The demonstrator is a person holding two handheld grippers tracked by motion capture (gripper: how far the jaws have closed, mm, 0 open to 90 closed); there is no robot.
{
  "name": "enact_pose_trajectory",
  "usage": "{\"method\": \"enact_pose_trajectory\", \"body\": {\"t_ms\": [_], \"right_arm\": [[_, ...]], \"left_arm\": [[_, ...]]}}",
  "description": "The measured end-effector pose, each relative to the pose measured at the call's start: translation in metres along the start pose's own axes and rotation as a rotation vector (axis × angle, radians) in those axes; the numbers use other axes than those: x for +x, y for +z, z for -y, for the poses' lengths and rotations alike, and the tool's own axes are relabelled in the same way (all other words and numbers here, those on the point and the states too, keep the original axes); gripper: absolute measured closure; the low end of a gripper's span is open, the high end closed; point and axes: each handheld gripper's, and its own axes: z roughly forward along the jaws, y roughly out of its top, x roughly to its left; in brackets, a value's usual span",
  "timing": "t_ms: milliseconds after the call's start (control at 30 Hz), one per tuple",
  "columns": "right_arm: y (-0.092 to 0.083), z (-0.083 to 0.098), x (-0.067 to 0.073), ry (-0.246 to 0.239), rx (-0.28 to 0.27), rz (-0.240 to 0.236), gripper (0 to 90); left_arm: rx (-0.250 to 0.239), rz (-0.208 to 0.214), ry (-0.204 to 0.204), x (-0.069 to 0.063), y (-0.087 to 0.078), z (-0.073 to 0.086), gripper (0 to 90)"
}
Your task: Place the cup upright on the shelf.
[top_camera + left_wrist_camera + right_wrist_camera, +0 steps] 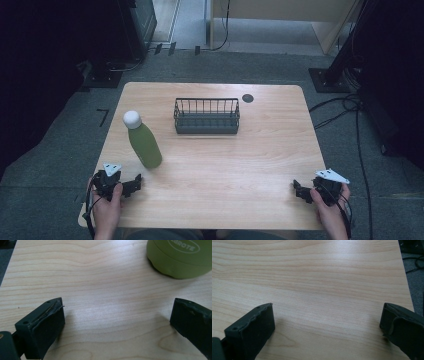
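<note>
The wooden table (235,160) stands on grey carpet (60,165), with a green bottle (144,144) and a wire basket (206,116) on it. The left gripper (131,185) and right gripper (299,190) rest at the near edge, jaws spread wide, holding nothing.

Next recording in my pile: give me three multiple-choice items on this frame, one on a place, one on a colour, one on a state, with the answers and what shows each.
1. Where does the green bottle stand?
A. inside the wire basket
B. on the table near the left tongs
C. on the floor

2. What colour is the bottle's cap?
A. white
B. black
C. red

3. How are the right tongs?
A. shut on the bottle
B. shut on nothing
C. open, holding nothing

Answers: 1 B, the bottle stands upright on the wooden table just ahead of the left tongs, apart from the wire basket. 2 A, the rounded cap shows white in the high view. 3 C, the right gripper view shows the jaws wide apart over bare wood.
</note>
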Motion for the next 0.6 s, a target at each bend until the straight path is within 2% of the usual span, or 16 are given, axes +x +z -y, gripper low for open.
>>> {"method": "enact_pose_trajectory", "body": {"t_ms": [100,233,500,600], "right_arm": [[0.000,0.000,0.000,0.000,0.000,0.000,0.0],[0.000,0.000,0.000,-0.001,0.000,0.000,0.0],[0.000,0.000,0.000,-0.002,-0.001,-0.001,0.0],[0.000,0.000,0.000,0.000,0.000,-0.001,0.0]], "left_arm": [[-0.010,0.010,-0.033,0.005,-0.004,0.001,0.1],[-0.060,0.040,-0.064,0.009,-0.013,0.001,0.1],[-0.133,0.098,-0.061,0.004,-0.032,-0.009,0.1],[-0.165,0.126,-0.034,-0.001,-0.039,-0.018,0.1]]}}
